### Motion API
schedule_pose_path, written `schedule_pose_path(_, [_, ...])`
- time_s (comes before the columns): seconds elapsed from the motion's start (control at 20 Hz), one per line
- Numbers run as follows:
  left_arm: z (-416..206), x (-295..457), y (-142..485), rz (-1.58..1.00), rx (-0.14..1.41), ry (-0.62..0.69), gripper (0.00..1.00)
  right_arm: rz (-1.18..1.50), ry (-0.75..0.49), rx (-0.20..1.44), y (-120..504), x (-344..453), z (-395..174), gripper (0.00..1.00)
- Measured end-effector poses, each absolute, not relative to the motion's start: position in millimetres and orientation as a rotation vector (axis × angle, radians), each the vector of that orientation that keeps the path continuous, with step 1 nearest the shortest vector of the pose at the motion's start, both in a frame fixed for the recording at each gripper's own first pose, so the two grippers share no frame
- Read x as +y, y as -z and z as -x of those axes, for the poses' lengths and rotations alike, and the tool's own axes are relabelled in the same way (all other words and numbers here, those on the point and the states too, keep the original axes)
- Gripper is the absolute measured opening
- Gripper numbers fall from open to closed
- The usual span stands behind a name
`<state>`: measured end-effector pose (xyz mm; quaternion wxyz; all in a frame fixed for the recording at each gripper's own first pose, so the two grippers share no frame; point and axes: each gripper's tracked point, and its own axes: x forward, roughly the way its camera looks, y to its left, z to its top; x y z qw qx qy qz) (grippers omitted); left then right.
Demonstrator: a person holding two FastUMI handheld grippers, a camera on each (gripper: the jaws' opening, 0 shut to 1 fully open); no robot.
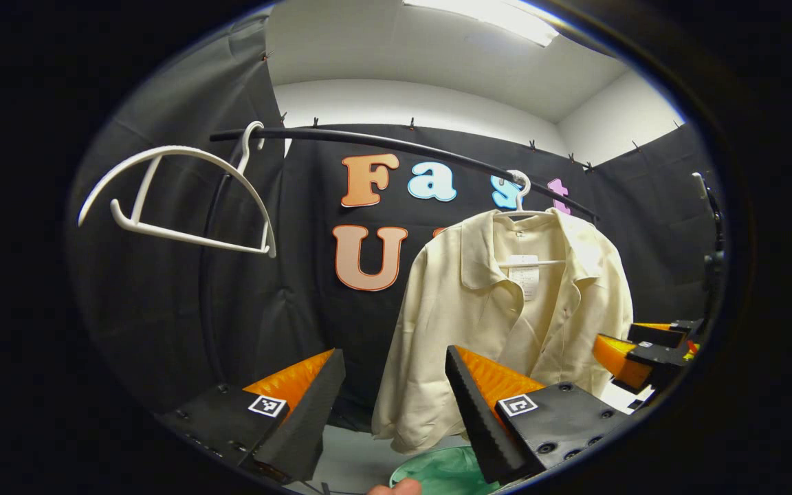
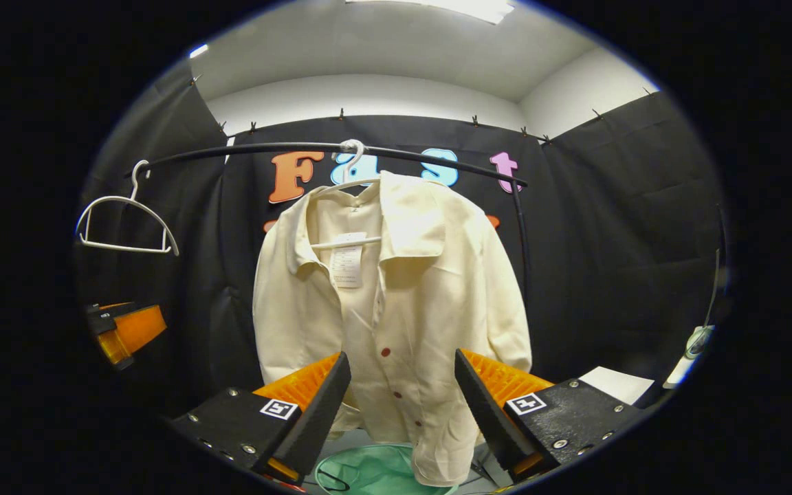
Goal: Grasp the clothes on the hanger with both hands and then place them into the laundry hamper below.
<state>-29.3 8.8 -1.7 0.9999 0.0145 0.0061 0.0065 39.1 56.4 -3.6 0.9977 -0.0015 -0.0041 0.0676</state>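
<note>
- Cream shirt [image 2: 396,302] hangs on a white hanger [image 2: 353,159] from the black rail [image 2: 258,148], its collar open and a tag showing inside the neck; in the right gripper view it sits dead centre, its hem dropping toward 6 o'clock.
- Right gripper [image 2: 403,399] points straight at the shirt front, its jaws spread wide with nothing between them; the fingers frame the lower placket with its dark red buttons but look to stand short of the cloth.
- Left gripper [image 1: 396,399] also has its jaws spread wide and empty; in the left gripper view the shirt [image 1: 506,323] lies toward 3 o'clock of centre, behind the right-hand finger.
- Green laundry hamper [image 2: 375,471] shows at 6 o'clock in the right gripper view, directly under the shirt's hem; its rim [image 1: 444,471] also peeks in at 6 o'clock in the left gripper view.
- An empty white hanger [image 1: 176,199] hangs on the same rail at 10 o'clock in the left gripper view, well apart from the shirt.
- At the very bottom edge of the left gripper view is what may be a fingertip [image 1: 396,488]; too little shows to be sure.
</note>
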Motion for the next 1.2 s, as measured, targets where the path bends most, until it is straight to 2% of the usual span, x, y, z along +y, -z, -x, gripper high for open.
schedule_pose_path(0.2, [34,20,4,-0.013,0.019,-0.031,0.96,0.032,-0.112,-0.018,7,83,-87,0.94])
schedule_pose_path(0.55, [43,56,8,-0.008,0.026,-0.131,0.96,0.094,0.157,0.028,48,52,-173,0.95])
schedule_pose_path(0.6, [45,60,10,-0.009,0.029,-0.142,0.96,0.104,0.197,0.015,46,39,-172,0.89])
schedule_pose_path(0.65, [45,64,12,-0.01,0.031,-0.152,0.96,0.105,0.229,0.002,42,26,-170,0.93])
schedule_pose_path(0.8, [37,68,16,-0.007,0.04,-0.158,0.96,0.092,0.296,-0.062,21,-4,-156,0.9])
schedule_pose_path(0.9, [33,59,20,-0.005,0.047,-0.132,0.96,0.111,0.338,-0.108,5,-23,-142,0.82])
schedule_pose_path(1.0, [26,44,20,-0.004,0.047,-0.09,0.96,0.127,0.345,-0.123,-6,-37,-131,0.69])
schedule_pose_path(1.05, [22,33,20,-0.003,0.046,-0.061,0.96,0.137,0.345,-0.122,-9,-44,-127,0.56])
schedule_pose_path(1.1, [15,21,19,-0.001,0.043,-0.028,0.96,0.148,0.343,-0.118,-12,-49,-128,0.49])
schedule_pose_path(1.15, [9,7,20,0.0,0.043,0.007,0.96,0.156,0.328,-0.116,-15,-52,-125,0.34])
schedule_pose_path(1.2, [1,-4,22,-0.007,0.044,0.04,0.96,0.159,0.304,-0.113,-20,-52,-123,0.25])
